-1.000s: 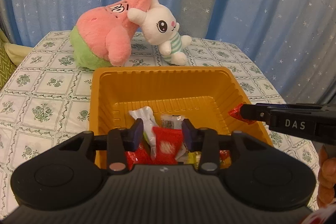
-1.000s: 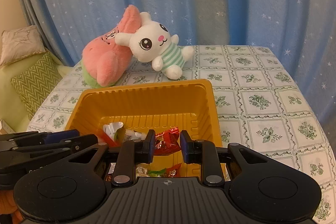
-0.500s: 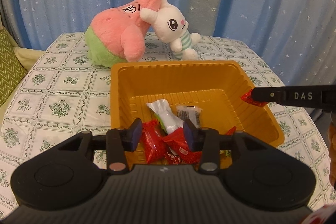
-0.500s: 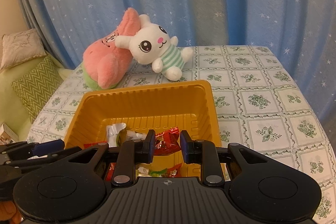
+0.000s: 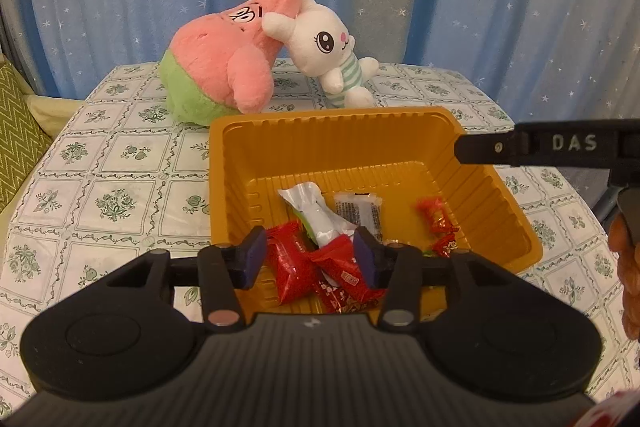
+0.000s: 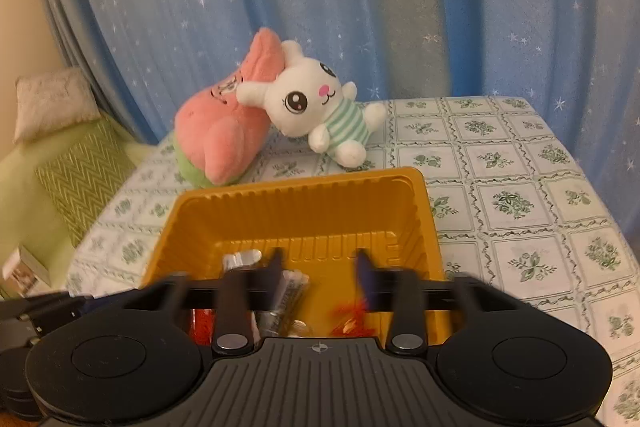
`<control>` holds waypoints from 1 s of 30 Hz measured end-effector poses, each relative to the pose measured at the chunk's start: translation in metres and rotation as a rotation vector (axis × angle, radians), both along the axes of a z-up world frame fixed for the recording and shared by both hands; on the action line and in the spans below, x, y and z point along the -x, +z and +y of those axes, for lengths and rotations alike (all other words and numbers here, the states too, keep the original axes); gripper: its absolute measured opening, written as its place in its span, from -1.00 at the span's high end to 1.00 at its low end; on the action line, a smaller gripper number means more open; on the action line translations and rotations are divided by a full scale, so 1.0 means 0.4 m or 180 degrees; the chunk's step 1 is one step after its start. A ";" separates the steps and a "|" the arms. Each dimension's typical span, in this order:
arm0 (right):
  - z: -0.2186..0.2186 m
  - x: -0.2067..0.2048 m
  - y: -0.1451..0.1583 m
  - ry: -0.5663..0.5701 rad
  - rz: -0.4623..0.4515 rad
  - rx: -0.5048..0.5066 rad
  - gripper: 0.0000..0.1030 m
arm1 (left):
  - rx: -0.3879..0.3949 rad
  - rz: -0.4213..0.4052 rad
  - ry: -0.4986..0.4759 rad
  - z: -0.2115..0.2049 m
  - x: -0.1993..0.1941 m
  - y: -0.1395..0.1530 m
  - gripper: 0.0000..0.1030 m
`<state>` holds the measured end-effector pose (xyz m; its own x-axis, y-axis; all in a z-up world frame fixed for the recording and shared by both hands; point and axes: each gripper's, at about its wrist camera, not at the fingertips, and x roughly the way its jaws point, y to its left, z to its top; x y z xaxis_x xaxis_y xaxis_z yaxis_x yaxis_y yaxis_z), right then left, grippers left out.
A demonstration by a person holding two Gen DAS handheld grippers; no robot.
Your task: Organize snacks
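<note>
My right gripper (image 6: 320,273) has just been opening its fingers, nothing between them now; the red candy (image 5: 437,221) lies in the yellow tray (image 5: 344,131) on the bench. My left gripper (image 5: 310,257), fingers also just widening, hangs empty above the red packets (image 5: 292,267).

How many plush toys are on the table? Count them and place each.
2. The pink star plush lies behind the orange tray, toward its left; the white bunny plush leans against the star's right side. None seems hidden.
</note>
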<state>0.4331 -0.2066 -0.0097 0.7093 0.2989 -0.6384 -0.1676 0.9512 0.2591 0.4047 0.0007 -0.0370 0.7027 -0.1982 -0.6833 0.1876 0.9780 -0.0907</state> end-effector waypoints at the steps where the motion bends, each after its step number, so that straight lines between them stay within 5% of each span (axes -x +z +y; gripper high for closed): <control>1: -0.003 0.005 0.001 -0.0009 -0.0035 -0.0010 -0.15 | -0.0004 0.0001 0.0001 0.001 0.003 0.000 0.13; 7: -0.027 0.020 0.004 -0.0114 0.0010 -0.0037 -0.15 | -0.0021 0.0015 0.0009 0.003 0.022 -0.001 0.03; 12: -0.045 0.039 0.005 -0.0172 0.0076 0.0035 -0.15 | 0.0006 -0.0022 0.0018 0.001 0.045 0.009 -0.32; 21: -0.060 0.113 0.022 -0.0193 0.0114 0.0151 -0.15 | 0.0078 -0.0082 0.0024 0.004 0.105 0.052 -0.68; 30: -0.070 0.213 0.057 -0.0185 0.0129 0.0197 -0.15 | 0.0088 -0.0202 0.0047 0.005 0.196 0.104 -0.81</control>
